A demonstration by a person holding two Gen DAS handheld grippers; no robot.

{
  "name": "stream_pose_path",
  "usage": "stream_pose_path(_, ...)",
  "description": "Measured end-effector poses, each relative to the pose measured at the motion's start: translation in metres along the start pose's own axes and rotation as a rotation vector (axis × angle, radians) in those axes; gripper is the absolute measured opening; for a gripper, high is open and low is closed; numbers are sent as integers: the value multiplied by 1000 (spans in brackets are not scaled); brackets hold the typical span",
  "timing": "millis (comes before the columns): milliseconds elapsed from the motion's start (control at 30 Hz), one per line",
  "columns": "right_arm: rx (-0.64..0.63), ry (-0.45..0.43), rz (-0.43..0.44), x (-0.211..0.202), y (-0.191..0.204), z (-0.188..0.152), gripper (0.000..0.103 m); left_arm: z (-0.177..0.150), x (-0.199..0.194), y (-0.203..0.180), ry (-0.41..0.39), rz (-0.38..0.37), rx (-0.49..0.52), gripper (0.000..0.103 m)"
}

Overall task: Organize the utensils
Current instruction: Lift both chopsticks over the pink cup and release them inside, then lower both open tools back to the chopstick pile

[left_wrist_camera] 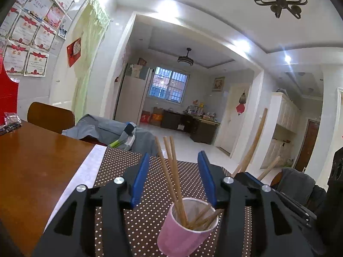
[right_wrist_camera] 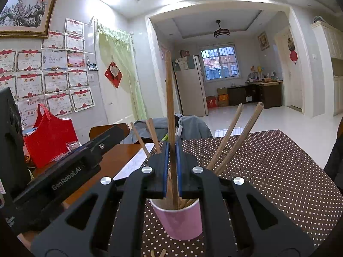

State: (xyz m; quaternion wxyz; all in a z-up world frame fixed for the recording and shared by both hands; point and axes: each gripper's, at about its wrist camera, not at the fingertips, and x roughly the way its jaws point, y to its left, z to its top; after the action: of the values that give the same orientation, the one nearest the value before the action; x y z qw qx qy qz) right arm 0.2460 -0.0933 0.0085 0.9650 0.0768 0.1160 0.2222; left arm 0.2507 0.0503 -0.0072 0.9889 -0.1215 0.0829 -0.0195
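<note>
While the pink cup (left_wrist_camera: 187,227) stands on the brown dotted mat (left_wrist_camera: 150,209) that covers part of the wooden surface (left_wrist_camera: 36,167), the left gripper (left_wrist_camera: 174,177) hangs over it with its blue fingers (left_wrist_camera: 140,180) spread wide apart. Three chopsticks (left_wrist_camera: 171,171) lean out of the cup between those fingers, touching neither pad, so this gripper holds nothing.

In the right wrist view, the right gripper (right_wrist_camera: 172,167) has its fingers (right_wrist_camera: 165,167) pressed together on one upright chopstick (right_wrist_camera: 170,111), whose lower end reaches down into the same cup (right_wrist_camera: 179,218). More chopsticks fan out of the cup to either side: two lean right (right_wrist_camera: 233,137), two lean left behind the fingers (right_wrist_camera: 140,139). The black body of the left gripper (right_wrist_camera: 64,171) shows at the left edge, just beside the cup. A red bag (right_wrist_camera: 50,137) sits farther back on the surface, and a grey garment (right_wrist_camera: 193,126) is draped over a chair beyond the mat.
</note>
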Motion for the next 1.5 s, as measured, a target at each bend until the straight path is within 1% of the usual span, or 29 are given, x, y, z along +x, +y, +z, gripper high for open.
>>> stream_pose_path(100, -2, 4, -3, -5, 3, 0, 10, 1, -8, -2, 6, 4, 22, 51)
stream_pose_path(133, -2, 5, -5, -6, 3, -1, 18, 1, -11, -2, 6, 8, 30, 51)
stream_pose_path(167, 0, 5, -8, -8, 3, -1, 31, 1, -14, -3, 6, 11, 37, 52)
stream_pose_path(200, 2, 2, -11, -11, 3, -2, 34, 2, -18, -3, 3, 15, 41, 52)
stream_pose_path(233, 5, -3, -16, -13, 2, -2, 40, 2, -21, -2, 0, 15, 41, 52)
stream_pose_path(467, -3, -13, -26, -36, 4, 0, 42, 8, -45, -3, -6, 20, 54, 53)
stream_pose_path(667, -26, -22, -37, -60, 7, -1, 45, 10, -68, -10, 5, 23, 91, 53)
stream_pose_path(800, -39, -8, -44, -73, 6, -5, 46, 6, -82, -19, 30, 29, 133, 54)
stream_pose_path(900, -48, 13, -44, -80, 6, -11, 46, 0, -90, -24, 65, 19, 159, 54)
stream_pose_path(1000, -53, 46, -39, -90, 4, -20, 49, -9, -99, -28, 125, -24, 194, 55)
stream_pose_path(1133, -62, 117, -43, -94, 0, -36, 50, -24, -103, -29, 221, -43, 220, 55)
stream_pose_path(1167, -61, 141, -44, -94, -2, -41, 50, -30, -103, -29, 265, -42, 229, 54)
stream_pose_path(1200, -61, 166, -43, -95, -4, -45, 50, -34, -101, -29, 290, -39, 234, 54)
stream_pose_path(1300, -72, 246, -42, -96, -9, -60, 51, -58, -96, -28, 437, -22, 262, 54)
stream_pose_path(1333, -80, 282, -42, -94, -11, -67, 51, -68, -95, -28, 481, -28, 270, 54)
stream_pose_path(1500, -86, 392, -39, -91, -16, -89, 51, -109, -91, -21, 646, -11, 287, 54)
